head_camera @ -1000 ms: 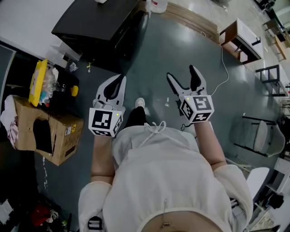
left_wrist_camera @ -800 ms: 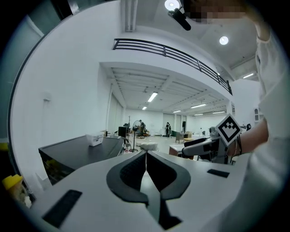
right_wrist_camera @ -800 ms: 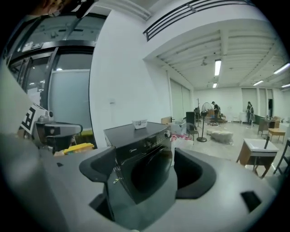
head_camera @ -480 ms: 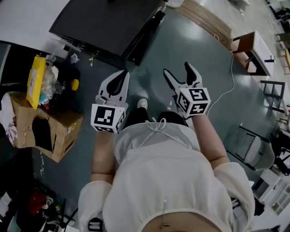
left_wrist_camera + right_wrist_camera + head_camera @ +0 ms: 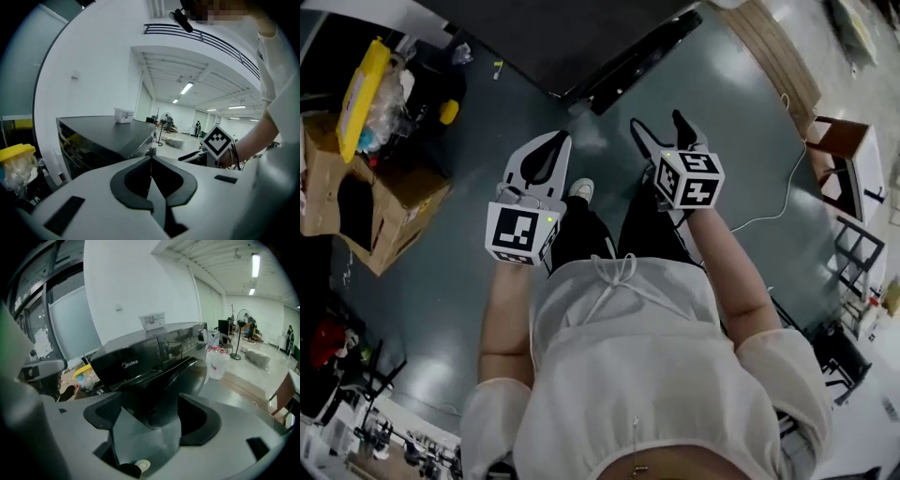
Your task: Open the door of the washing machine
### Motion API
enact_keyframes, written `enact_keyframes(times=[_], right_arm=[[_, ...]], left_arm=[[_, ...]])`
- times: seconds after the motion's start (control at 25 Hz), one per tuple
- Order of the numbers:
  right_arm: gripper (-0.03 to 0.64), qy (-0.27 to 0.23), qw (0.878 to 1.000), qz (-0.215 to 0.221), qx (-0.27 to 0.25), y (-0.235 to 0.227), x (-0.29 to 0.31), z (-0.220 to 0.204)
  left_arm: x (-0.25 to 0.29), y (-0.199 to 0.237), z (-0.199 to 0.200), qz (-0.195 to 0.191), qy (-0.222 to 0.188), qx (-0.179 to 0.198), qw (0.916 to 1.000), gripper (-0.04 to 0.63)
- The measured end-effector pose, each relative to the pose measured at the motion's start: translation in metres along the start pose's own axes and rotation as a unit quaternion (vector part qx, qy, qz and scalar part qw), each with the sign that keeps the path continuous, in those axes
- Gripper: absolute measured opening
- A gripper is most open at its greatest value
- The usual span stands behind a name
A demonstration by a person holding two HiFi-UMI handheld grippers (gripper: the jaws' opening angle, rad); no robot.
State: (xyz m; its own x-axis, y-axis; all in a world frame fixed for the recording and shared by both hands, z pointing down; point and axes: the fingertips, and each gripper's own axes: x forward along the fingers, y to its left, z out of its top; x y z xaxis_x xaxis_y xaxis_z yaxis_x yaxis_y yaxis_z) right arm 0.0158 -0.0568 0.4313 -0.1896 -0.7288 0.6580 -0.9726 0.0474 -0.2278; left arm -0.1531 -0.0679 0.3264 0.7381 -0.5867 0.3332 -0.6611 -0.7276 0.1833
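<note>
Boxy, glossy black washing machine (image 5: 562, 28) against a white wall, its rounded dark door (image 5: 642, 56) bulging from the front, near both tools but apart from them. Left tool (image 5: 555, 141): smooth white shell, jaws closed tip to tip on nothing. Right tool (image 5: 656, 120): jaws wide and closing, empty, with the door framed in the gap yet clear of the pads. Open grey-green floor (image 5: 750, 141) to the right; creased cardboard box (image 5: 366, 206) crowding the left. Seen only in the gripper views: a small white tub (image 5: 153, 320) on the machine's flat top.
</note>
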Motion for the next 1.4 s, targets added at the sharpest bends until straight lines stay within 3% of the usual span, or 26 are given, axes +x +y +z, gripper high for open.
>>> enact_keyframes(times=[0.32, 0.64, 0.88, 1.12, 1.4], right_arm=[[0.328, 0.095, 0.995, 0.015, 0.007, -0.016, 0.102, -0.054], [0.311, 0.133, 0.991, -0.017, 0.021, -0.017, 0.171, -0.086], [0.271, 0.158, 0.986, -0.038, 0.034, -0.022, 0.189, -0.095], [0.192, 0.159, 0.985, -0.041, 0.056, -0.017, 0.188, -0.096], [0.155, 0.166, 0.979, -0.043, 0.111, -0.023, 0.181, -0.104]], left_arm=[[0.022, 0.018, -0.069, 0.081, 0.004, -0.074, 0.994, 0.021], [0.019, 0.035, -0.114, 0.128, 0.013, -0.096, 0.987, 0.021], [0.027, 0.045, -0.13, 0.131, 0.021, -0.099, 0.9862, 0.021], [0.032, 0.036, -0.13, 0.099, 0.062, -0.075, 0.9903, 0.021], [0.034, 0.031, -0.124, 0.097, 0.051, -0.073, 0.9913, 0.021]])
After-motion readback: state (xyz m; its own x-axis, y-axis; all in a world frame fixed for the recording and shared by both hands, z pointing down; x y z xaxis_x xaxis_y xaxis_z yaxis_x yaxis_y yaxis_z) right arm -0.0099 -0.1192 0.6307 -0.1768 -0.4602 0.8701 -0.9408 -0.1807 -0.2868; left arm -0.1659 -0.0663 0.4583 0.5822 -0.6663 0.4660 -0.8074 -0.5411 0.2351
